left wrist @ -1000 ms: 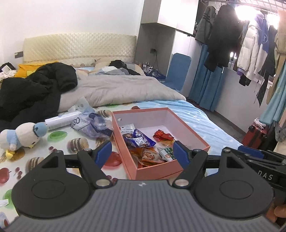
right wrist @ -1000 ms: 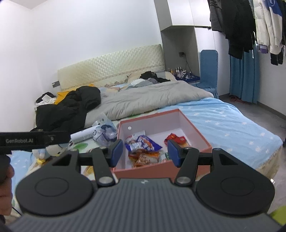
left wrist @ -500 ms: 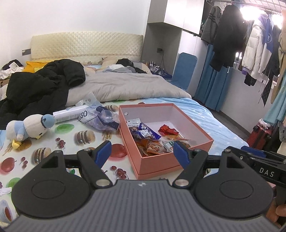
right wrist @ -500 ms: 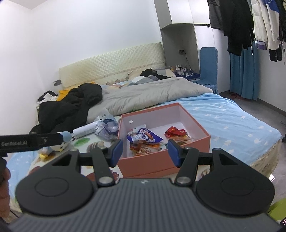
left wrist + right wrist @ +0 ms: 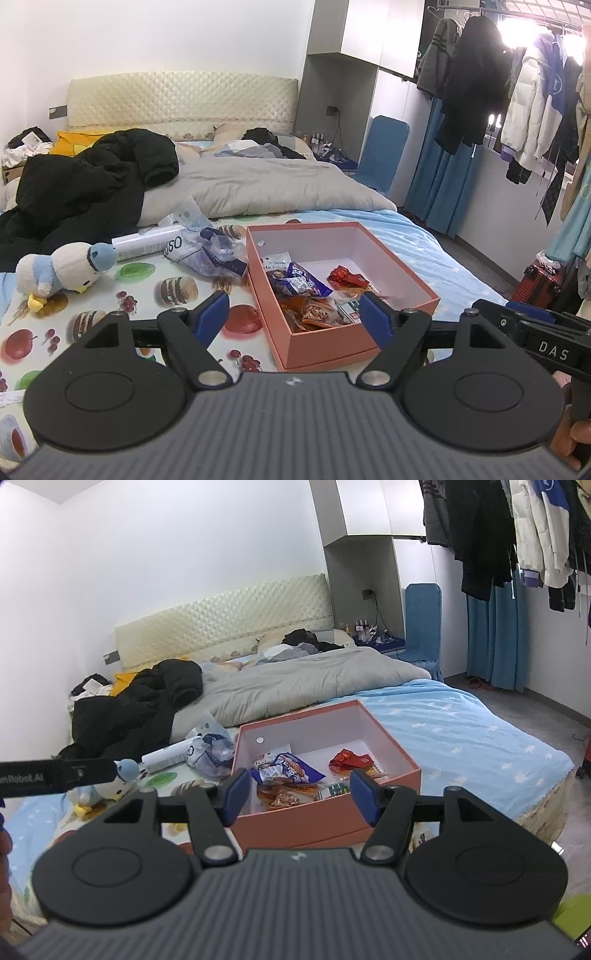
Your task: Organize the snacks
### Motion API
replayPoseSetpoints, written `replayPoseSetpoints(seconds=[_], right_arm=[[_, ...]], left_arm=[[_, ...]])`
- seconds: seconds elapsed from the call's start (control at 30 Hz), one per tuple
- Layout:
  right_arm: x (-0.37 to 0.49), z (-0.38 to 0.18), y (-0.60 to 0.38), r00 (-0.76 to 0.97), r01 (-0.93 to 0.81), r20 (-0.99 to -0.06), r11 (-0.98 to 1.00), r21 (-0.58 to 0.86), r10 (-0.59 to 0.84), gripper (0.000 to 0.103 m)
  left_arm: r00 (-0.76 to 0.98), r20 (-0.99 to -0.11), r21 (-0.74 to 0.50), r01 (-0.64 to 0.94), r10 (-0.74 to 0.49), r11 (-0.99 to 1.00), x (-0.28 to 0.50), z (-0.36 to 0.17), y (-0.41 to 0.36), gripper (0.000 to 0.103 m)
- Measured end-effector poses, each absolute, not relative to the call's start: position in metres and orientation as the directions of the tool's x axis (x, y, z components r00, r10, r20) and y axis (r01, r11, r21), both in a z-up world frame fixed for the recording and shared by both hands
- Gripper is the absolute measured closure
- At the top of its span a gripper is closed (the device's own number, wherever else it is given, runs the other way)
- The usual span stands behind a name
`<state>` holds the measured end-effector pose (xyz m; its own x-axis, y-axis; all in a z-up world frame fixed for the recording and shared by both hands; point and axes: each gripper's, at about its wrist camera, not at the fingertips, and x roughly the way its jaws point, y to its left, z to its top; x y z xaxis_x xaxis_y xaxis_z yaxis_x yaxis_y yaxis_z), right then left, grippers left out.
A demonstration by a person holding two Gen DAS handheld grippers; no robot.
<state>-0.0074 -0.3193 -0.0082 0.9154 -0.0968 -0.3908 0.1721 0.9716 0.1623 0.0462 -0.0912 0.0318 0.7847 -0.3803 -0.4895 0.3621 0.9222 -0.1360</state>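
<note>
1. Left wrist view: the left gripper point(image 5: 293, 315) fills the lower half of the frame, its blue-padded jaws standing wide apart with nothing between them.
2. Beyond the jaws, in the centre of the frame, an open pink box point(image 5: 400, 275) sits on the bed point(image 5: 413, 236), partly on a fruit-printed cloth point(image 5: 147, 295).
3. The snacks lie in the near left part of the box: a blue-and-white packet point(image 5: 301, 284), orange packets point(image 5: 314, 314) below it, a red packet point(image 5: 345, 276) to the right, and a small green-labelled item point(image 5: 349, 308) near the front wall.
4. Left of the box lie a crumpled plastic bag point(image 5: 214, 251), a white tube point(image 5: 147, 242) and a plush penguin point(image 5: 59, 269); a black jacket point(image 5: 85, 184) is heaped at upper left.
5. The right gripper's black body point(image 5: 535, 332) shows at the right edge.
6. Right wrist view: the right gripper point(image 5: 299, 795) is at lower centre; its jaws have just been opening and stand apart, empty.
7. The pink box point(image 5: 388, 753) sits in the centre just beyond the fingertips, with the same packets inside.
8. At left centre, the left gripper's black bar point(image 5: 55, 775) crosses in front of the plush penguin point(image 5: 122, 775).
</note>
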Motion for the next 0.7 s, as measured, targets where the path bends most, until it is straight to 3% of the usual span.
replayPoseSetpoints(seconds=[0.5,0.7], right_arm=[[-0.012,-0.001,-0.312,0.926,0.15,-0.366,0.979,0.137,-0.09,0.04],[-0.011,-0.001,-0.311,0.924,0.153,-0.372,0.978,0.14,-0.092,0.04]], left_arm=[[0.795,-0.471,-0.142,0.359,-0.382,0.922,0.046,0.038,-0.078,0.021],[0.805,-0.482,-0.111,0.337,-0.347,0.935,0.048,0.037,-0.079,0.005]])
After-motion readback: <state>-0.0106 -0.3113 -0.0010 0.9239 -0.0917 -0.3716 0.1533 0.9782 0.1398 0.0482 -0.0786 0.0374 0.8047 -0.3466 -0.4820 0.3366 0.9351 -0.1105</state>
